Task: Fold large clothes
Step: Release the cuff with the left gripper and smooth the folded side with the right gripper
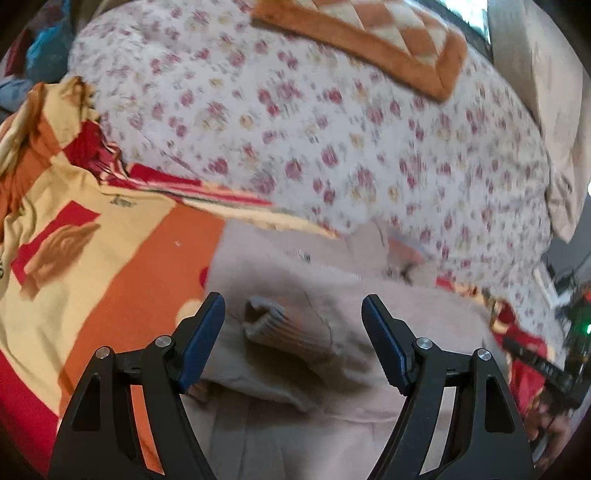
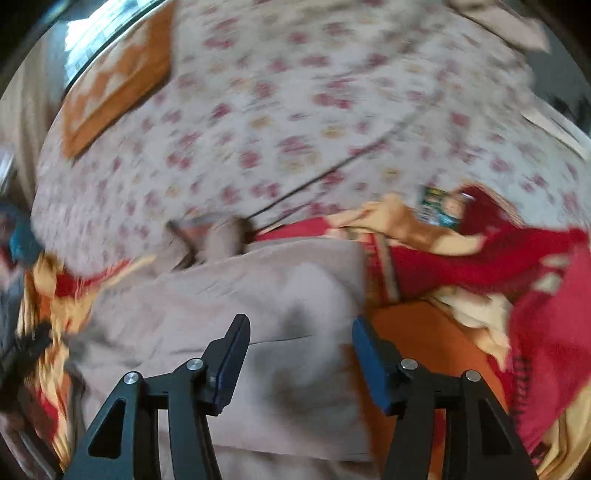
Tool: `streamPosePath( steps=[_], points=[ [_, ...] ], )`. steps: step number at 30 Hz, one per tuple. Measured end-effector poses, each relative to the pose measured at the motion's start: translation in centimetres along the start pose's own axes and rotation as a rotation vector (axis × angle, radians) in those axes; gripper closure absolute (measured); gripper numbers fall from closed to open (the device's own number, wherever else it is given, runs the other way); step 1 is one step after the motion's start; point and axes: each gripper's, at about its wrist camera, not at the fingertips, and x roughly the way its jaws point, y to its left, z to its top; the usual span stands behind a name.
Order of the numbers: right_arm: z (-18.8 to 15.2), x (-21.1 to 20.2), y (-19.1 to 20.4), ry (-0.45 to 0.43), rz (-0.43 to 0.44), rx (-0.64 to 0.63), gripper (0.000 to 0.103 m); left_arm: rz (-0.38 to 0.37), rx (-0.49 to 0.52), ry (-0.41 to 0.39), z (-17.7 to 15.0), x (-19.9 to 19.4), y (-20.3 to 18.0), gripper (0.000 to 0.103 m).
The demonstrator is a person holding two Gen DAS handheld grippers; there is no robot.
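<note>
A pale pinkish-beige garment [image 1: 332, 369] lies partly folded on the orange, yellow and red bedspread [image 1: 110, 266]. A ribbed cuff [image 1: 269, 321] of it lies between my left gripper's fingers. My left gripper [image 1: 293, 306] is open and empty, just above the garment. The garment also shows in the right wrist view [image 2: 258, 295], blurred. My right gripper [image 2: 301, 328] is open and empty over the garment's right edge, next to the bedspread [image 2: 424, 332].
A white floral quilt [image 1: 332, 129] is bunched behind the garment, with an orange checked cushion [image 1: 369, 33] on it. Red and yellow cloth [image 2: 517, 266] is heaped at the right. The other gripper [image 1: 546, 369] shows at the left wrist view's right edge.
</note>
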Motion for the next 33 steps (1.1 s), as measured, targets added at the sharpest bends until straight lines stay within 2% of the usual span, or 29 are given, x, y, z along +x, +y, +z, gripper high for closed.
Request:
streamPosePath(
  steps=[5, 7, 9, 10, 13, 17, 19, 20, 22, 23, 26, 29, 32, 33],
  points=[
    [0.7, 4.2, 2.7, 0.042, 0.004, -0.068, 0.048, 0.095, 0.046, 0.136, -1.8, 4.0, -0.1, 0.026],
    [1.1, 6.9, 2.3, 0.079, -0.036, -0.058, 0.048, 0.124, 0.055, 0.172, -2.5, 5.4, 0.1, 0.026],
    [1.3, 9.8, 1.1, 0.12, -0.126, -0.053, 0.048, 0.136, 0.071, 0.169, -2.8, 5.7, -0.1, 0.025],
    [1.4, 10.3, 0.4, 0.124, -0.125, -0.033, 0.048, 0.147, 0.08, 0.166, -2.8, 5.7, -0.3, 0.025],
    [1.6, 8.6, -0.1, 0.125, -0.098, -0.014, 0.048, 0.154, 0.088, 0.164, -3.1, 5.7, -0.5, 0.025],
    [-0.1, 2.9, -0.2, 0.077, -0.048, -0.046, 0.048, 0.154, 0.082, 0.161, -3.1, 5.6, -0.4, 0.025],
    [-1.9, 0.6, -0.7, 0.043, -0.076, -0.068, 0.048, 0.157, 0.083, 0.158, -3.1, 5.6, -0.5, 0.025],
    [-2.9, 0.5, -1.0, 0.054, -0.106, -0.078, 0.048, 0.161, 0.087, 0.155, -3.2, 5.6, -0.6, 0.025],
    [-5.1, 2.6, -1.5, 0.167, -0.174, -0.142, 0.048, 0.165, 0.098, 0.151, -3.3, 5.6, -0.7, 0.025],
    [-5.5, 2.8, -1.7, 0.178, -0.168, -0.142, 0.048, 0.171, 0.105, 0.146, -3.4, 5.6, -0.8, 0.025],
    [-5.5, 0.9, -2.3, 0.155, -0.146, -0.086, 0.048, 0.172, 0.105, 0.139, -3.6, 5.3, -0.8, 0.025],
    [-5.4, -1.4, -1.7, 0.095, -0.15, -0.094, 0.047, 0.175, 0.109, 0.135, -3.7, 5.2, -0.8, 0.025],
    [-5.9, -1.5, -1.5, 0.095, -0.159, -0.127, 0.045, 0.184, 0.116, 0.135, -3.7, 5.4, -0.9, 0.025],
    [-6.2, -0.8, -1.7, 0.116, -0.175, -0.136, 0.04, 0.184, 0.119, 0.135, -3.8, 5.4, -0.9, 0.025]
  ],
)
